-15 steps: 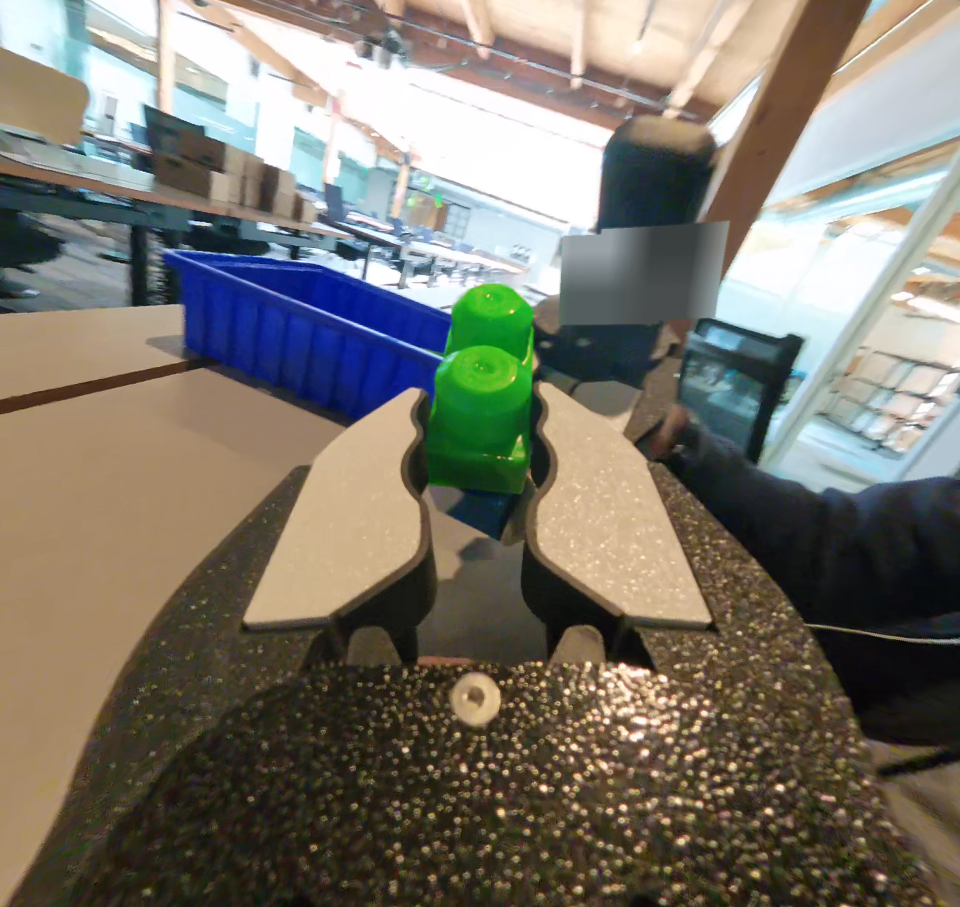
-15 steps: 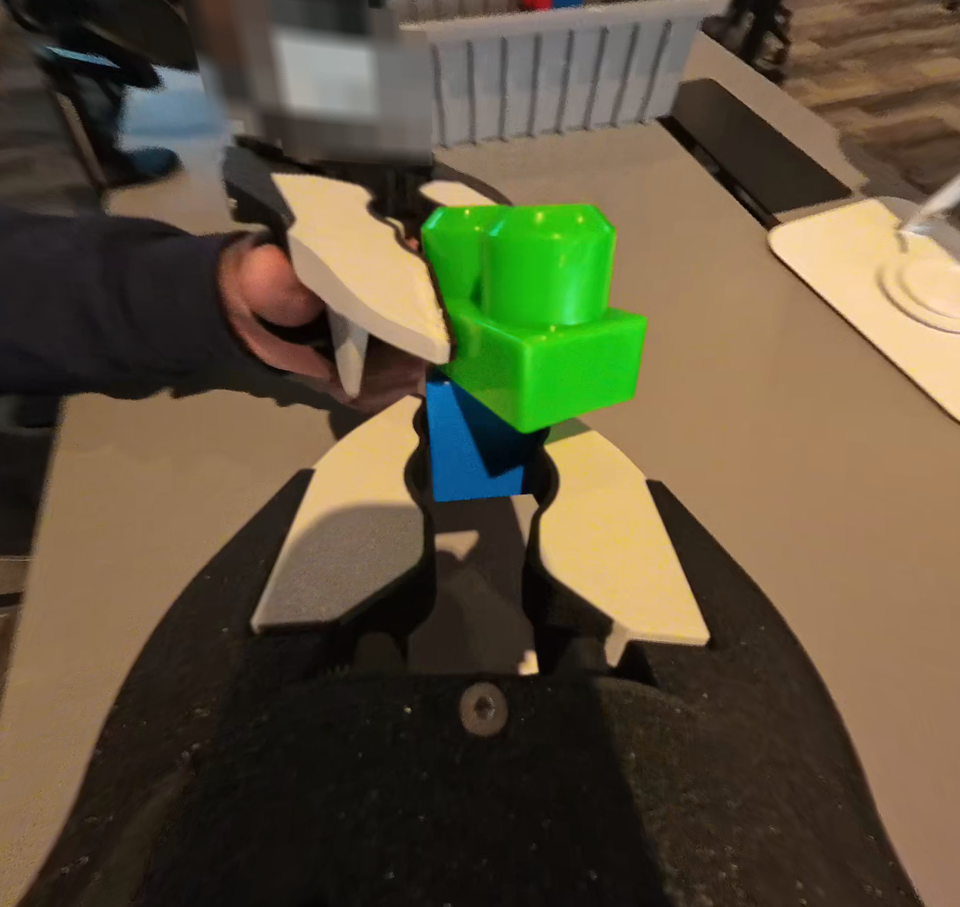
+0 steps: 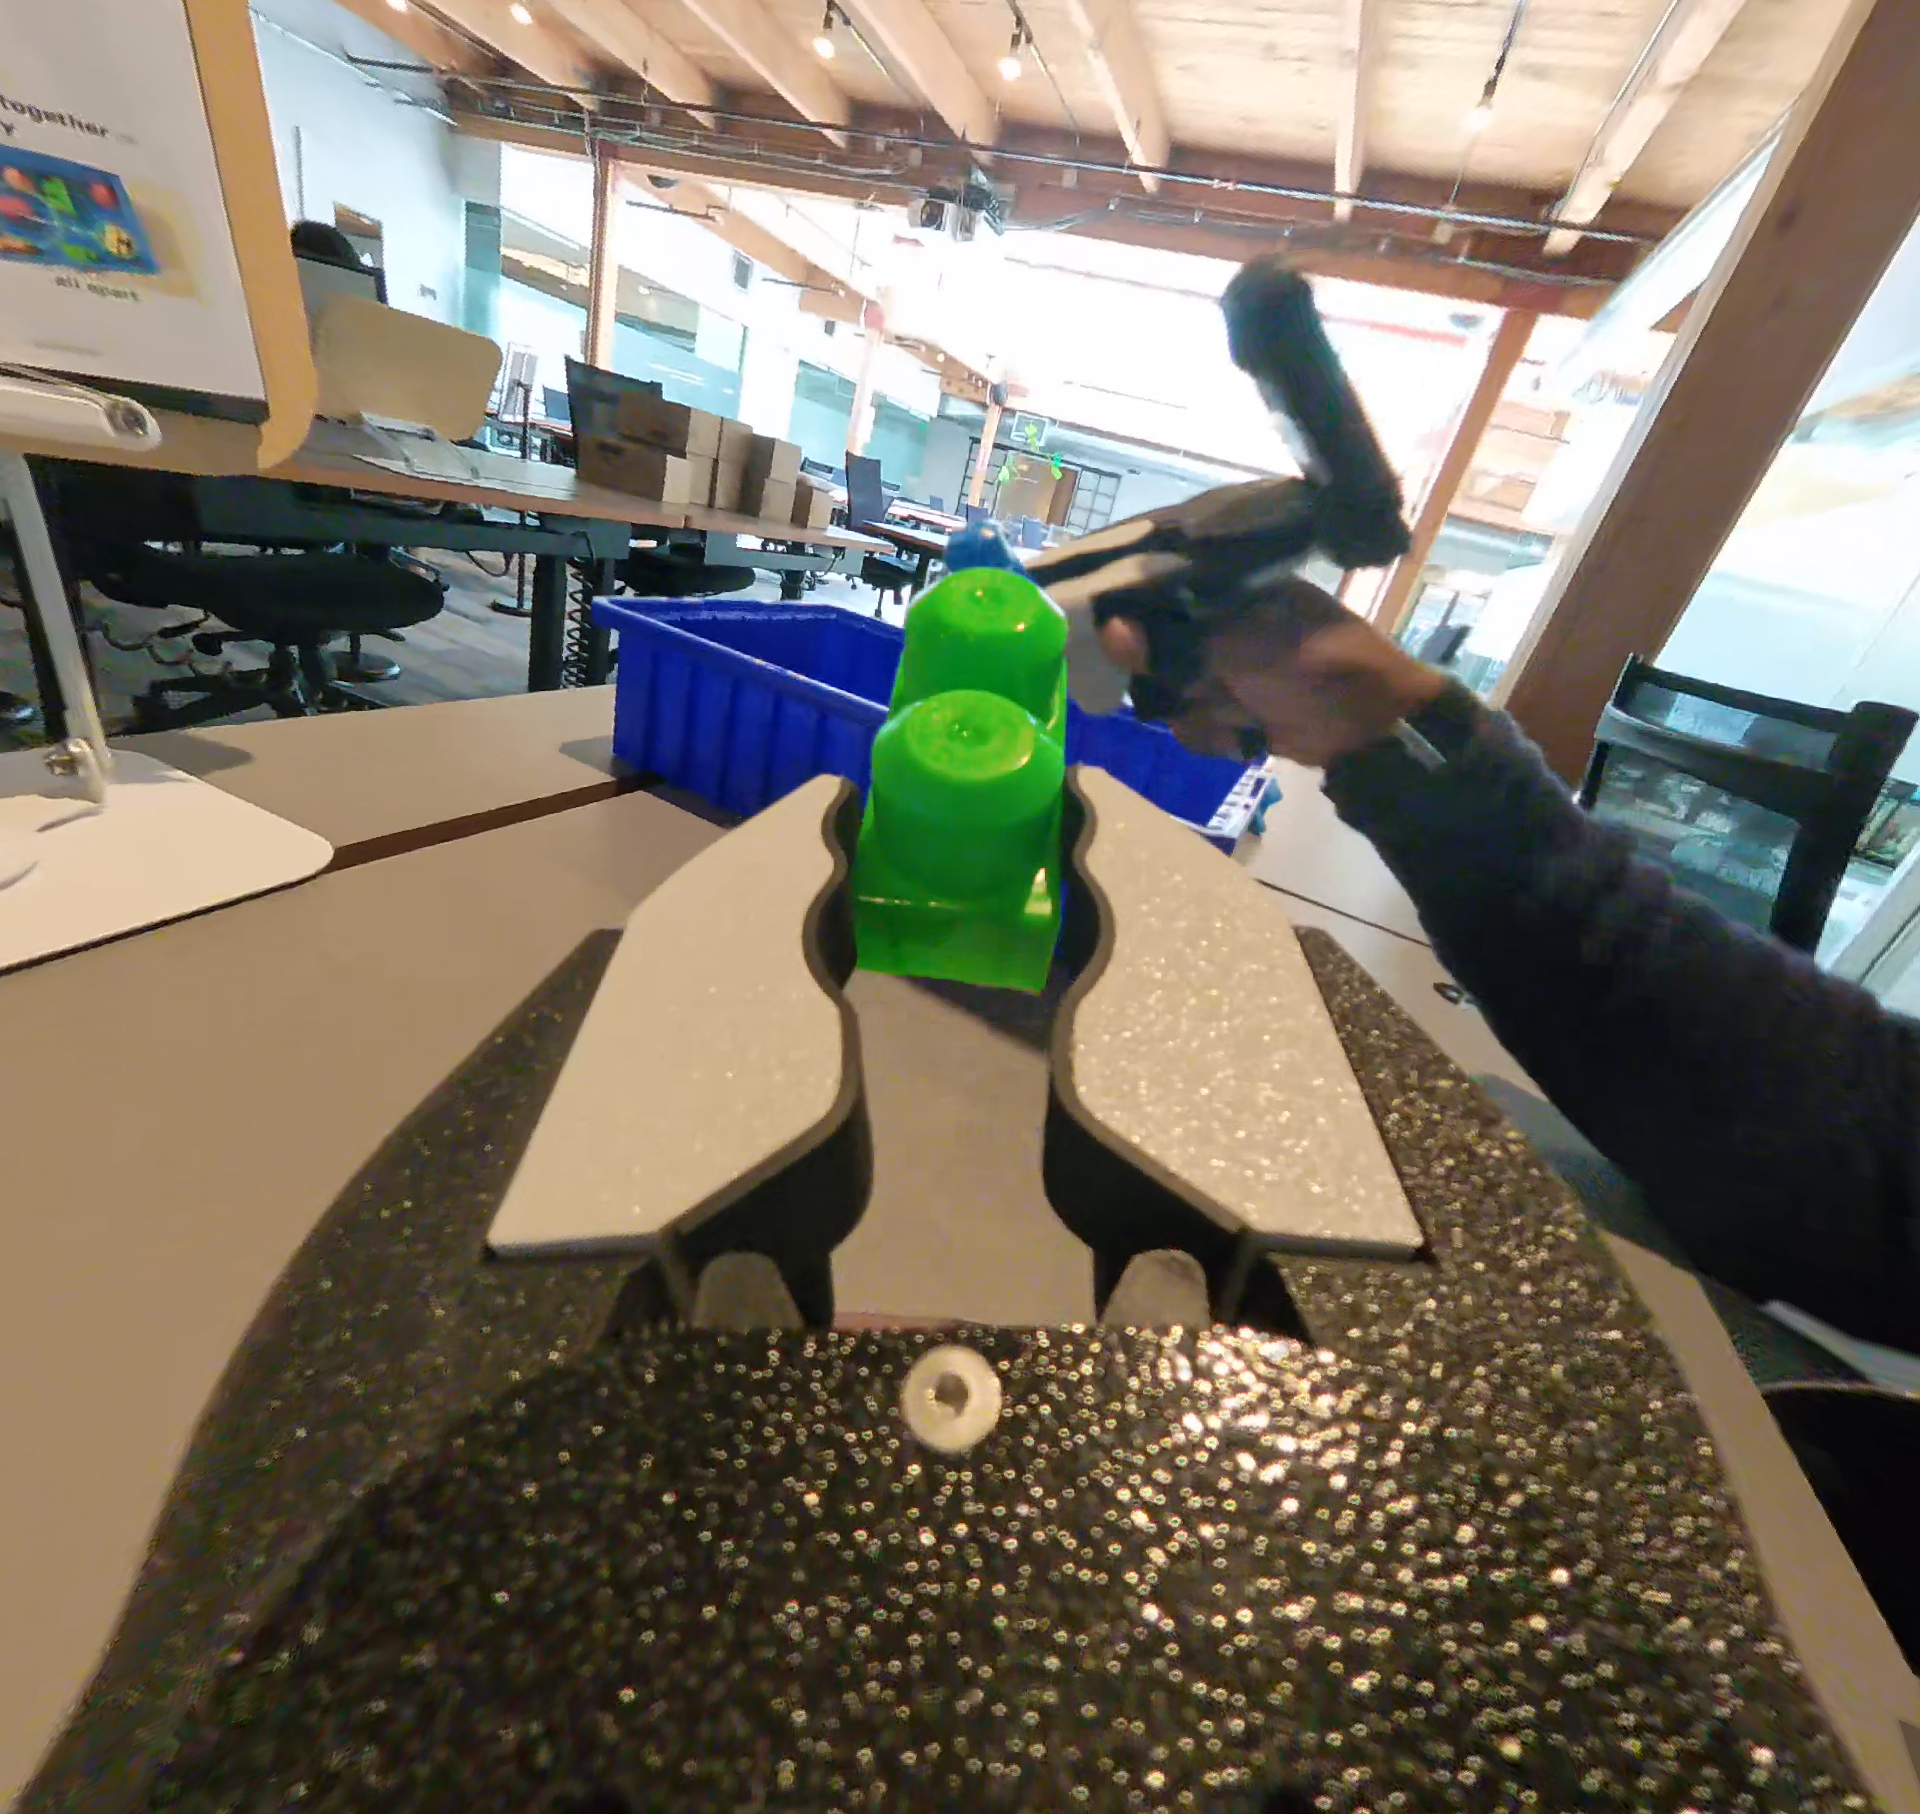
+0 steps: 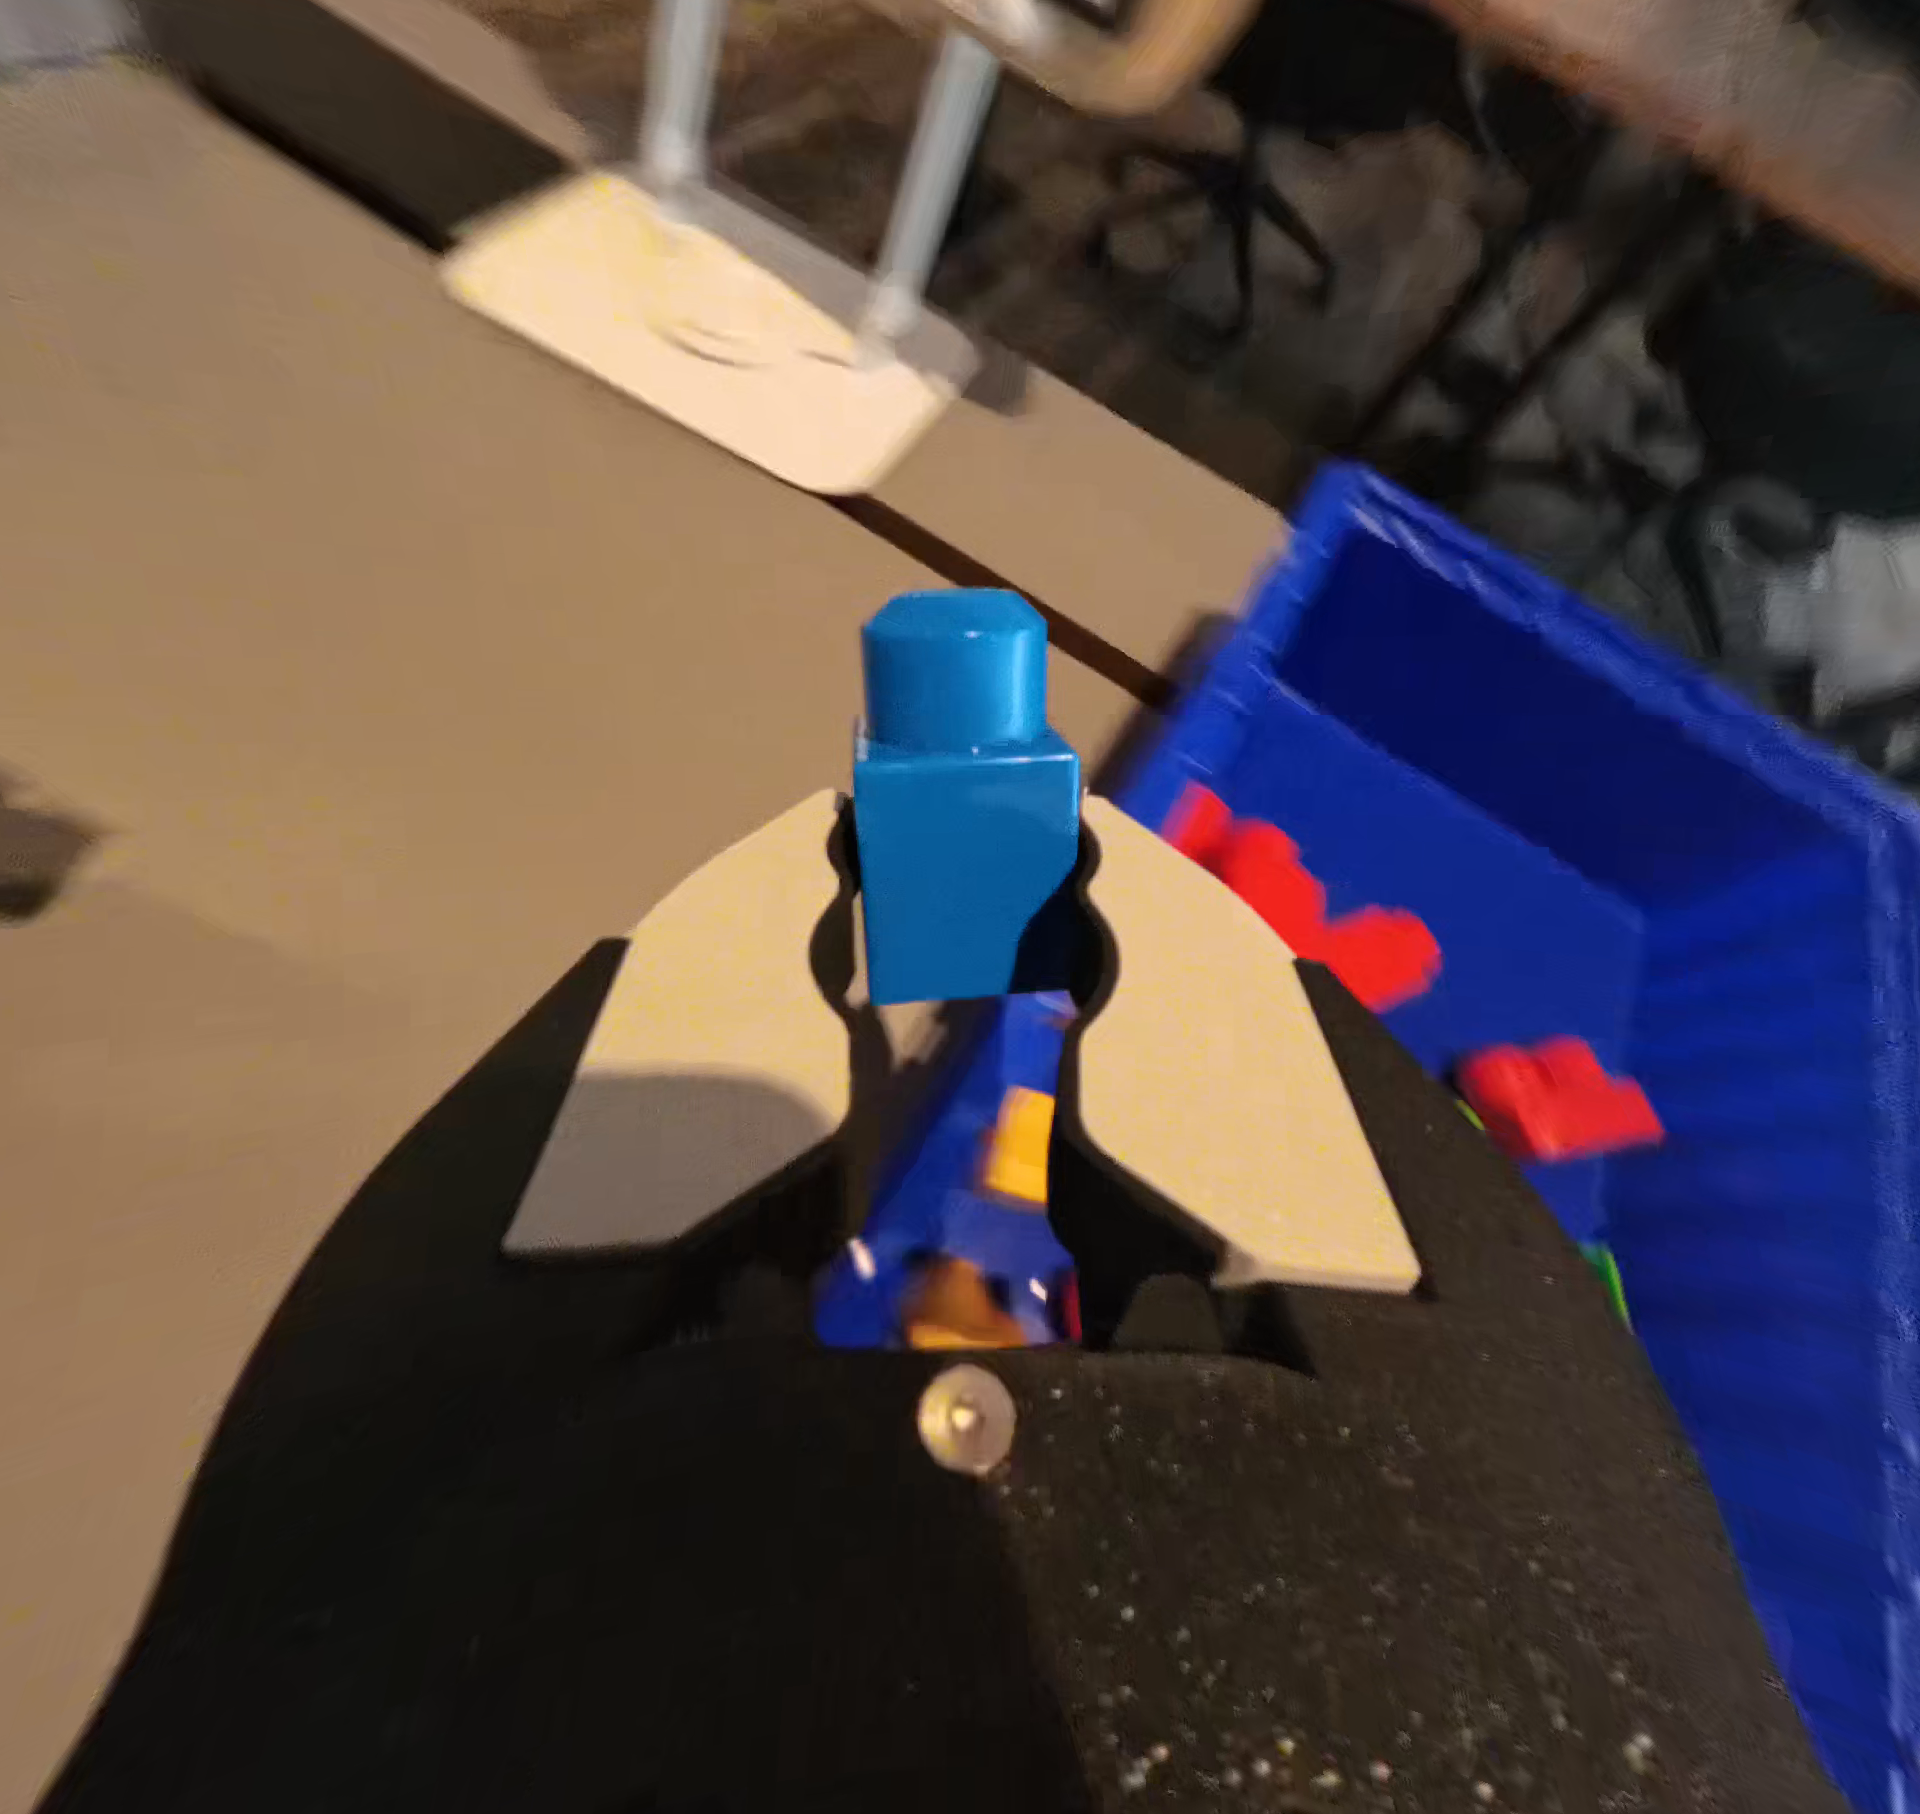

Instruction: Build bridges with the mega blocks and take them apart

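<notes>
My left gripper [image 3: 956, 860] is shut on a green two-stud block [image 3: 961, 798] and holds it above the grey table [image 3: 260, 1037]. My right gripper [image 4: 961, 881] is shut on a small blue one-stud block [image 4: 961, 829], stud pointing away, held over the near edge of the blue bin [image 4: 1558, 777]. In the left wrist view the right gripper [image 3: 1049, 569] shows beyond the green block, held by a hand in a dark sleeve [image 3: 1662, 985], with the blue block [image 3: 977, 549] at its tip. The two blocks are apart.
The blue bin [image 3: 748, 694] stands at the table's far side and holds red blocks [image 4: 1351, 933] and other coloured blocks. A white stand base [image 3: 135, 860] with metal legs sits at the left. A seam [image 3: 468, 829] crosses the table. A wooden post [image 3: 1714, 362] rises at right. My hands' fingertips stand some 25 cm from each other.
The blue block has come off the underside of the green block. My right gripper has swung away with it toward the blue bin. My left gripper keeps the green block.
</notes>
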{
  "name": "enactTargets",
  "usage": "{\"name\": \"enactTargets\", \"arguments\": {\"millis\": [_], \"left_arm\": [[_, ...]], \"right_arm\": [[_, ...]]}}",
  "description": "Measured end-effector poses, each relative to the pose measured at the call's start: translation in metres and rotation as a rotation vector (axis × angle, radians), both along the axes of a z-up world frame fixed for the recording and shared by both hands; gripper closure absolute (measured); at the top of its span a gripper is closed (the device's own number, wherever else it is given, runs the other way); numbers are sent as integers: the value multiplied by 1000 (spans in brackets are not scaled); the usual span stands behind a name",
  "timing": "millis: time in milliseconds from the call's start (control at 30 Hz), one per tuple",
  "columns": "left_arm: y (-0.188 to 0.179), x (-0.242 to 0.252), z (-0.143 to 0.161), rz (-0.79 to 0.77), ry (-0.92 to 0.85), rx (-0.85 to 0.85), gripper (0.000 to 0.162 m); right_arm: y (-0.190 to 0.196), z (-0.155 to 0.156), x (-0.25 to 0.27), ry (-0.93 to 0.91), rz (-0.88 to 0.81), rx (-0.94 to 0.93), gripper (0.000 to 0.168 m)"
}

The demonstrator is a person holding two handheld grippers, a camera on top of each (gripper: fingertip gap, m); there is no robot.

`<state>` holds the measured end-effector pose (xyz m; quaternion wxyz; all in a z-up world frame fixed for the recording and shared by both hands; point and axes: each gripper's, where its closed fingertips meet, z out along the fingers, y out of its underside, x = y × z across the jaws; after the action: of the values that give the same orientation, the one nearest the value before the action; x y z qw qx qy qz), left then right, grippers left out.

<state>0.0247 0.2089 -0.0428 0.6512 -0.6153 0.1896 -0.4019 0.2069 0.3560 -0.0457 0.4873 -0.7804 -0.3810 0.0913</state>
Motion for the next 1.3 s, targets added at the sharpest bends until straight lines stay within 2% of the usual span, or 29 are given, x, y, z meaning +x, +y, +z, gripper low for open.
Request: {"name": "enactTargets", "arguments": {"millis": [100,167,300,400,467,567,633,733,833,967,1067,1133,1300], "left_arm": [[0,5,-4,-3,28,2,126],[0,6,-4,-8,29,3,126],[1,7,-5,-13,34,-1,127],[1,8,-8,-20,34,-15,127],[1,10,-9,-27,38,-19,127],[0,13,-11,-33,60,-17,126],[-1,17,-12,-39,87,-9,126],[-7,26,-14,-82,119,6,126],[-11,34,-18,-107,158,26,126],[-14,42,-26,-92,280,89,126],[-14,40,-26,-28,378,170,126],[-18,41,-21,-43,390,207,126],[-25,45,-17,-110,340,186,126]], "right_arm": [[64,-33,75,18,-184,-229,131],[95,-53,111,4,-274,-296,131],[125,-88,141,19,-355,-405,128],[126,-112,148,2,-389,-466,106],[123,-112,146,29,-387,-468,93],[119,-71,134,132,-368,-332,93],[101,-33,107,219,-275,-228,97],[38,7,30,295,53,-154,104],[-46,8,-50,327,408,-203,104],[-119,-15,-112,392,647,-419,101],[-137,-14,-129,473,711,-527,102],[-140,-10,-129,516,731,-558,100],[-155,1,-123,524,865,-481,93]]}}
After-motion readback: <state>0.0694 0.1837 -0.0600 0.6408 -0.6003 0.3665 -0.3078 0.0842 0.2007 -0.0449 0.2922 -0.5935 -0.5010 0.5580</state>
